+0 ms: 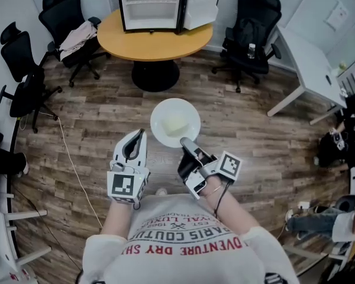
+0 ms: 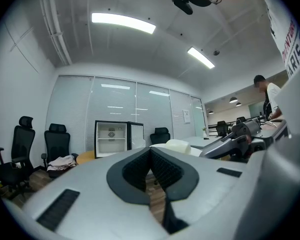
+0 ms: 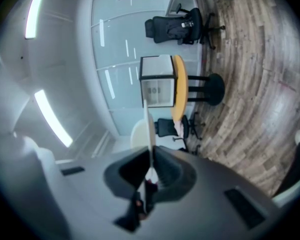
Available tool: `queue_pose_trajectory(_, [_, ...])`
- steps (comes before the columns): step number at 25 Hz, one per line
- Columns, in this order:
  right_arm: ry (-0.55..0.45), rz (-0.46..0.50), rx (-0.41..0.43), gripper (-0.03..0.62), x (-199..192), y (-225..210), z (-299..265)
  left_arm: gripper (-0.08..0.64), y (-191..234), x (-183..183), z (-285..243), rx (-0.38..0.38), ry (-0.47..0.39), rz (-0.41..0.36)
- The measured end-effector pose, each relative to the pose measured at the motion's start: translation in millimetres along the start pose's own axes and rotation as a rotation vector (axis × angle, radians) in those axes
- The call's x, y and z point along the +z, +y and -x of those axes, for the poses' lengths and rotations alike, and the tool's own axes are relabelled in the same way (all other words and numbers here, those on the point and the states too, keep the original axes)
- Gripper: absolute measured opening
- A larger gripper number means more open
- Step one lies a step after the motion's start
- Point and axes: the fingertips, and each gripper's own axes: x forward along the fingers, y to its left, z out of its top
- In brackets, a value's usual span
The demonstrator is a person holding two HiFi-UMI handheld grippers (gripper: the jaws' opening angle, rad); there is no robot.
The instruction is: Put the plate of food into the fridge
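Close in, the left forearm and right forearm both reach out from the waist. The left gripper points straight ahead, its pads pressed together on nothing at all. The right gripper is rolled onto its side, jaws clamped on the near rim of the white plate. The plate sits level out front, above the wood floor, with a pale block of food at its centre. Well ahead is the round table, and on it the fridge stands with its door swung open.
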Motion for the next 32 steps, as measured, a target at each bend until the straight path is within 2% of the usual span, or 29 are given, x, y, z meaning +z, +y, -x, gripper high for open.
queue_pose_trajectory(3, [-0.013, -0.003, -0.009, 0.038, -5.3, -1.9, -23.1, 0.030, 28.0, -3.0, -2.8, -0.007, 0.006, 0.003])
queue_pose_trajectory(8, [-0.022, -0.008, -0.027, 0.038, -0.8, -4.1, -47.7, 0.031, 51.5, -5.9, -12.4, -0.017, 0.019, 0.005])
queue_pose_trajectory(17, [0.042, -0.022, -0.035, 0.038, 37.0, -13.6, -98.1, 0.030, 81.0, -20.4, -53.9, 0.054, 0.052, 0.021])
queue_pose_trajectory(23, [0.115, -0.035, -0.034, 0.038, 87.1, -21.1, -139.3, 0.031, 94.4, -29.2, -109.7, 0.122, 0.060, -0.003])
queue_pose_trajectory(29, [0.193, -0.027, -0.038, 0.038, 174.3, -7.2, -188.8, 0.030, 101.1, -19.6, -206.0, 0.197, 0.055, 0.007])
queue_pose_trajectory(32, [0.221, -0.013, -0.034, 0.038, 191.9, -3.7, -199.1, 0.030, 100.6, -19.6, -226.1, 0.215, 0.047, 0.009])
